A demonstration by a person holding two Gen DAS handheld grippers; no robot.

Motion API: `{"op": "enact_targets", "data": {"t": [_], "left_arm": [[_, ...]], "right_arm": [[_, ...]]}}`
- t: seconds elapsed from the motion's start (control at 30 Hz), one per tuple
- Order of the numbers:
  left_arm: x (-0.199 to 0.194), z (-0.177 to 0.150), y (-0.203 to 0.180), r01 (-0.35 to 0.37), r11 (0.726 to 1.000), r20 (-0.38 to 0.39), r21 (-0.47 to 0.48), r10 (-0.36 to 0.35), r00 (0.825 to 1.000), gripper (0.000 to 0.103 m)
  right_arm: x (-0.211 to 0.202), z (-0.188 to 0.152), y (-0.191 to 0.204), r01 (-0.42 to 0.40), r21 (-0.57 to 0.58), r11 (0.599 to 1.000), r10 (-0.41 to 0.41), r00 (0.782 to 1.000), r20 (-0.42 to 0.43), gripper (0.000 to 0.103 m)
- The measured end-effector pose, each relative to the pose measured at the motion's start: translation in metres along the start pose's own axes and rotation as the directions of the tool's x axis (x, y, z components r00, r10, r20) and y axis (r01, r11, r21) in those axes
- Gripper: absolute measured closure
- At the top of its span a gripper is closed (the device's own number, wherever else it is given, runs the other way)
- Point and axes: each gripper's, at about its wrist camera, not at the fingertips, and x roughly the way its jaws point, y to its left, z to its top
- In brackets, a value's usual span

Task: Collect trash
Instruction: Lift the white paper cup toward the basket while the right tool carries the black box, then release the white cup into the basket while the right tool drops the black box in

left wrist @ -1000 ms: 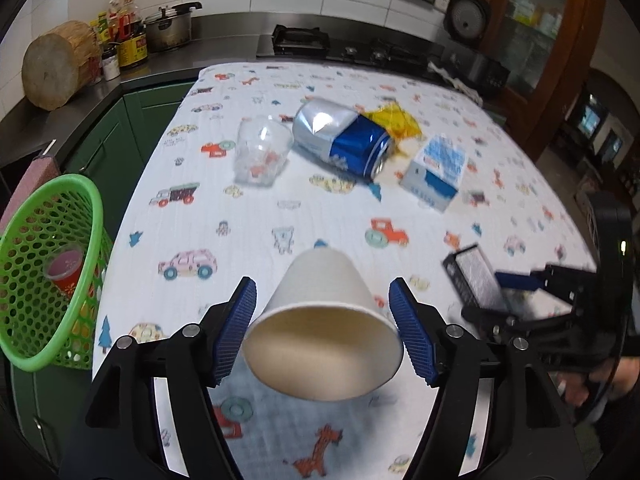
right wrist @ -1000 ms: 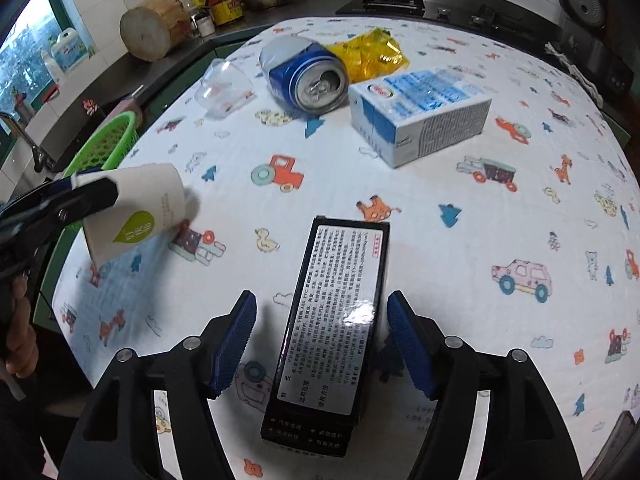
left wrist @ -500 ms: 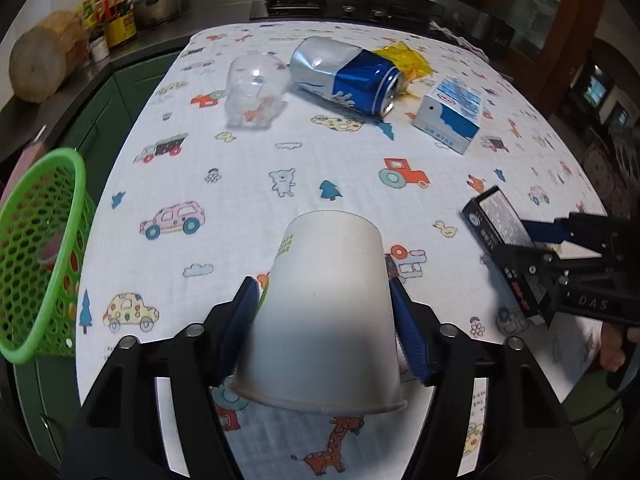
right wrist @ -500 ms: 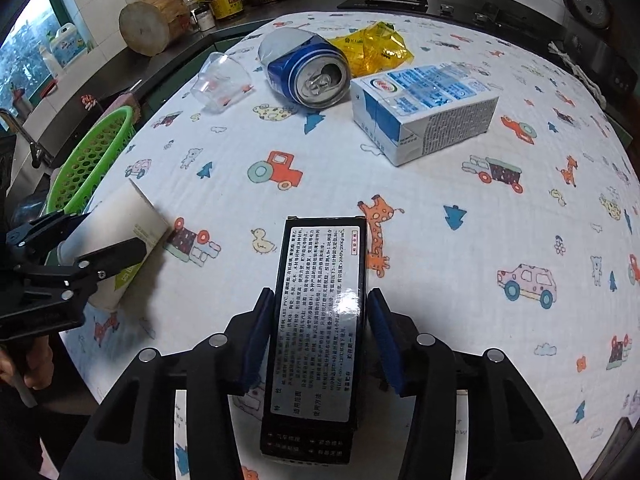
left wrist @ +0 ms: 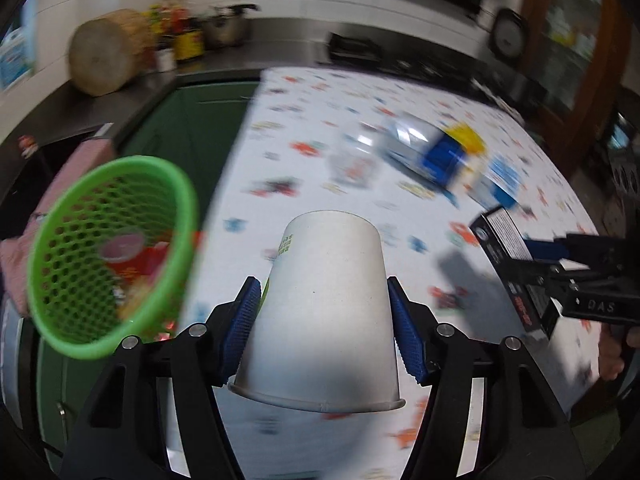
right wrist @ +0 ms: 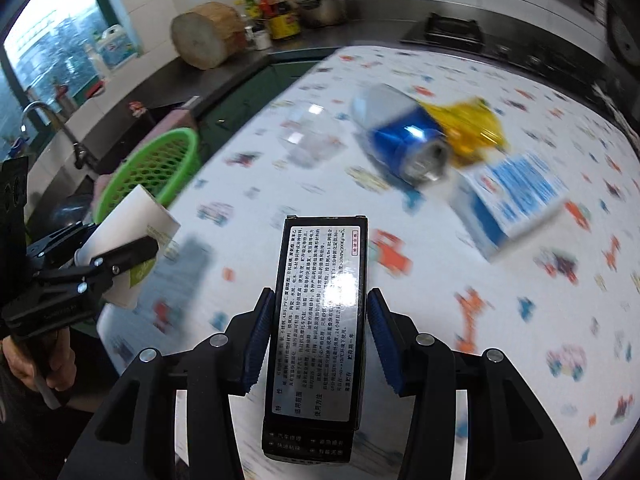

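Note:
My left gripper (left wrist: 322,292) is shut on a white paper cup (left wrist: 324,320), held bottom forward above the table's left edge. A green mesh basket (left wrist: 68,264) with red trash inside hangs just left of it. My right gripper (right wrist: 320,312) is shut on a long black box (right wrist: 320,280) with a white printed label, lifted off the cloth. In the right wrist view the cup (right wrist: 136,216) and left gripper (right wrist: 120,248) sit at the left, in front of the basket (right wrist: 160,168). In the left wrist view the black box (left wrist: 500,236) shows at the right.
On the cartoon-print tablecloth (right wrist: 520,320) lie a blue can (right wrist: 400,140), a yellow wrapper (right wrist: 468,124), a blue-and-white carton (right wrist: 516,196) and a clear plastic cup (right wrist: 308,136). Behind are a counter with a wood block (right wrist: 208,36), a stove (right wrist: 452,32) and a faucet (right wrist: 52,120).
The right jaws closed on the black box and lifted it. The left gripper tightened on the cup and carried it left toward the basket; both views swung left.

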Motion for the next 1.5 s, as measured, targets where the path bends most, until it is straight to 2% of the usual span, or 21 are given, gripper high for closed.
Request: {"op": "enact_targets", "data": {"t": [0.17, 0.27, 0.4, 0.6, 0.77, 1.13, 1.17, 1.3, 1.5], "left_arm": [[-0.007, 0.014, 0.067, -0.088, 0.989, 0.02, -0.119, 0.092, 0.996, 0.041], [-0.004, 0.02, 0.115, -0.138, 0.966, 0.008, -0.218, 0.143, 0.99, 0.04], [0.007, 0.022, 0.159, -0.188, 0.934, -0.023, -0.303, 0.19, 0.981, 0.04], [0.028, 0.017, 0.202, -0.237, 0.894, -0.083, -0.38, 0.222, 0.972, 0.038], [0.031, 0.008, 0.222, -0.231, 0.868, -0.093, -0.439, 0.212, 0.973, 0.036], [0.008, -0.007, 0.239, -0.222, 0.839, -0.052, -0.496, 0.226, 0.973, 0.026], [0.006, -0.009, 0.24, -0.221, 0.837, -0.051, -0.5, 0.227, 0.973, 0.025], [0.001, -0.011, 0.24, -0.216, 0.834, -0.041, -0.507, 0.227, 0.973, 0.024], [-0.003, -0.009, 0.234, -0.207, 0.837, -0.032, -0.507, 0.221, 0.975, 0.024]], "right_arm": [[0.022, 0.027, 0.042, -0.068, -0.058, 0.996, 0.066, 0.998, -0.023, 0.057], [0.035, 0.04, 0.065, -0.103, -0.085, 0.991, 0.1, 0.994, -0.04, 0.057], [0.054, 0.058, 0.092, -0.145, -0.105, 0.984, 0.139, 0.988, -0.064, 0.057], [0.083, 0.083, 0.13, -0.183, -0.124, 0.975, 0.173, 0.981, -0.087, 0.057], [0.104, 0.1, 0.159, -0.213, -0.126, 0.969, 0.202, 0.975, -0.097, 0.057], [0.146, 0.13, 0.218, -0.238, -0.135, 0.962, 0.226, 0.969, -0.096, 0.055], [0.149, 0.133, 0.221, -0.242, -0.138, 0.961, 0.23, 0.968, -0.097, 0.055], [0.147, 0.136, 0.222, -0.259, -0.136, 0.956, 0.25, 0.965, -0.079, 0.039], [0.129, 0.132, 0.214, -0.258, -0.16, 0.953, 0.251, 0.966, -0.058, 0.038]]}}
